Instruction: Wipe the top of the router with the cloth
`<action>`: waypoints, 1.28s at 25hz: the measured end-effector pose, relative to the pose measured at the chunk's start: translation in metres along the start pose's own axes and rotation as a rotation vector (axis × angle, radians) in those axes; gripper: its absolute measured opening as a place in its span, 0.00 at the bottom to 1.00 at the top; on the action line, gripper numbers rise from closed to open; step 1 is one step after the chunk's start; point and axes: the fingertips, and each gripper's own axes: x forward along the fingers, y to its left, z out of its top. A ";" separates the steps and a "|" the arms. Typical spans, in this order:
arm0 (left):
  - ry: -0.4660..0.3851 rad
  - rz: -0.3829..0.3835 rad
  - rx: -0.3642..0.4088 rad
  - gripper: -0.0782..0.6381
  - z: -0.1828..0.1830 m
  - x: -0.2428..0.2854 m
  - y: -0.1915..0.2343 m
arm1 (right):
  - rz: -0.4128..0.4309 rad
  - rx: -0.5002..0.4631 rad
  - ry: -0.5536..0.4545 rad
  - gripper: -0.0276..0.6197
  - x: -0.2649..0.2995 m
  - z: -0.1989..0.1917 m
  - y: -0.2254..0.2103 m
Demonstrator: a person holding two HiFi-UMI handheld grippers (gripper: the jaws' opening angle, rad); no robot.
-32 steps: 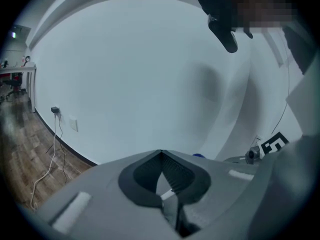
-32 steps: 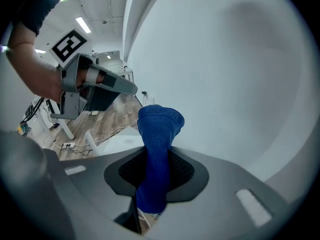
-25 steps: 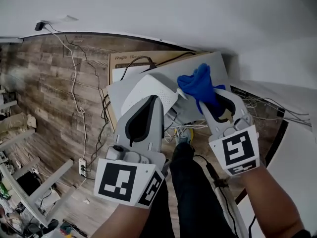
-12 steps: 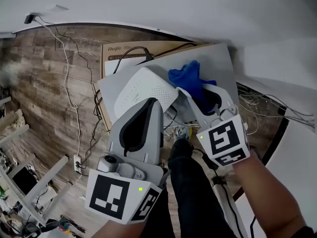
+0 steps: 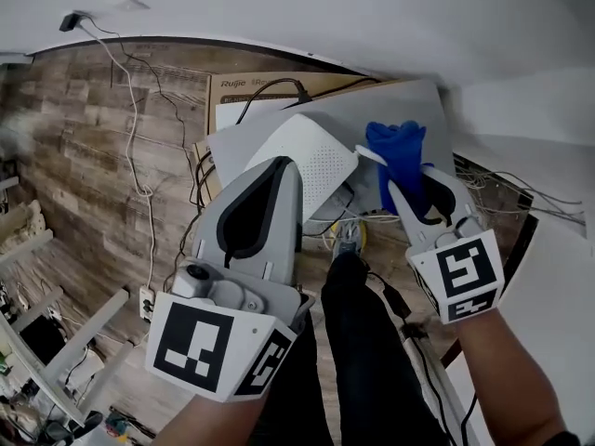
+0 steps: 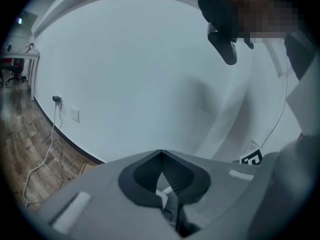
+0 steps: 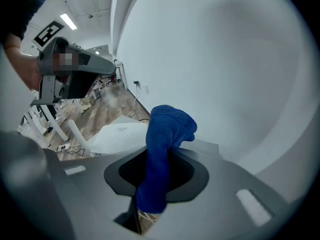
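Right gripper (image 7: 156,156) clamps cloth (image 7: 169,125) just beside router (image 5: 311,161); left gripper (image 6: 161,155) closed.

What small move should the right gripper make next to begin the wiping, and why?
Probably shift the right gripper toward the person's left and lower it, so the blue cloth lands on the white top of the router. Its jaws are closed on the cloth, which is beside the router's right edge, not yet on it.
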 end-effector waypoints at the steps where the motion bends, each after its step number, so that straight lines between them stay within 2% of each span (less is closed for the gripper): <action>1: 0.003 -0.005 0.004 0.11 0.001 -0.004 0.003 | -0.019 0.017 -0.006 0.22 -0.006 0.002 0.001; 6: 0.032 -0.041 0.036 0.11 0.004 -0.023 0.019 | -0.114 0.071 -0.062 0.22 -0.036 0.023 0.016; 9: 0.048 -0.046 0.056 0.11 0.004 -0.035 0.032 | -0.110 0.063 -0.104 0.22 -0.042 0.047 0.041; 14: 0.061 -0.007 0.044 0.11 -0.005 -0.053 0.064 | 0.003 -0.009 -0.029 0.22 -0.005 0.057 0.100; 18: 0.067 0.021 -0.005 0.11 -0.020 -0.065 0.091 | 0.092 -0.116 -0.025 0.22 0.040 0.066 0.130; 25: 0.075 0.067 -0.114 0.11 -0.058 -0.090 0.136 | 0.254 -0.314 0.081 0.22 0.095 0.065 0.177; 32: 0.026 0.118 -0.176 0.11 -0.057 -0.116 0.171 | 0.390 -0.464 0.165 0.22 0.115 0.068 0.227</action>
